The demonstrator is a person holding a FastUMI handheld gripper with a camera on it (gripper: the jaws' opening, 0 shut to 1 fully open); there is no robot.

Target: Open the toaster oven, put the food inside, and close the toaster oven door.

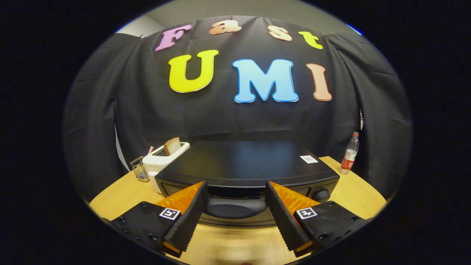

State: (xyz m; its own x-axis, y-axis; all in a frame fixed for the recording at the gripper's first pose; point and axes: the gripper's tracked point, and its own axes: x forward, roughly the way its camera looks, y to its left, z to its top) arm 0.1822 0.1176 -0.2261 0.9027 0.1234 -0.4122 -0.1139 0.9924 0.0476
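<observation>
A black toaster oven (pixel 246 162) stands on the wooden table (pixel 117 195) right in front of me, seen from above its flat top. Its door looks shut, and the curved door handle (pixel 235 208) lies between my two fingers, close to their far ends. My gripper (pixel 235 239) is open, with a wide gap and nothing pressed between the fingers. A control knob (pixel 321 194) shows at the oven's right front corner. No food lies between the fingers.
A white pop-up toaster (pixel 162 159) with a slice of bread (pixel 172 145) in its slot stands left of the oven. A small wire basket (pixel 140 169) sits beside it. A plastic bottle (pixel 349 154) with a red label stands at the table's far right.
</observation>
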